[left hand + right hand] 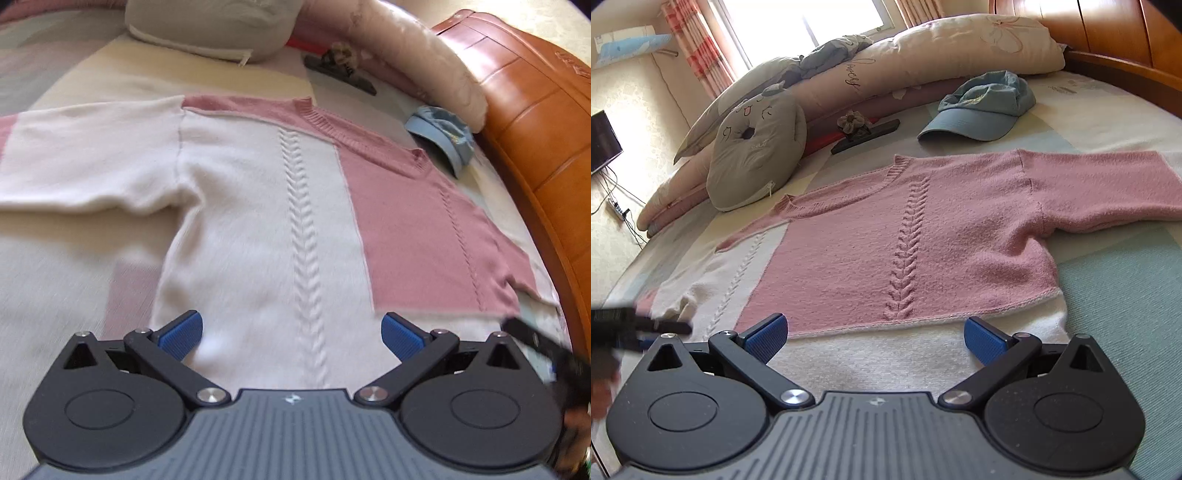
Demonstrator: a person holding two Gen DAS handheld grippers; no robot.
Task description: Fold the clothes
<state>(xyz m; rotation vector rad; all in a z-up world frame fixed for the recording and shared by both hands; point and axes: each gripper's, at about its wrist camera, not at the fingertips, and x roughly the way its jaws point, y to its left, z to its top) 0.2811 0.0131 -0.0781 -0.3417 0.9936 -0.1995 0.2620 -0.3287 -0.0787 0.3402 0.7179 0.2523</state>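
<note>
One blue cap (982, 107) and grey cushion (757, 155) beyond the sweater (905, 236).

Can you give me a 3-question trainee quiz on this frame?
1. True or false: the sweater lies flat on the bed.
2. What lies past the sweater's collar? A. cap B. book C. shoe
3. What state are the left gripper and right gripper in?

Key: 1 true; 2 A; 3 both open, holding nothing.
</note>
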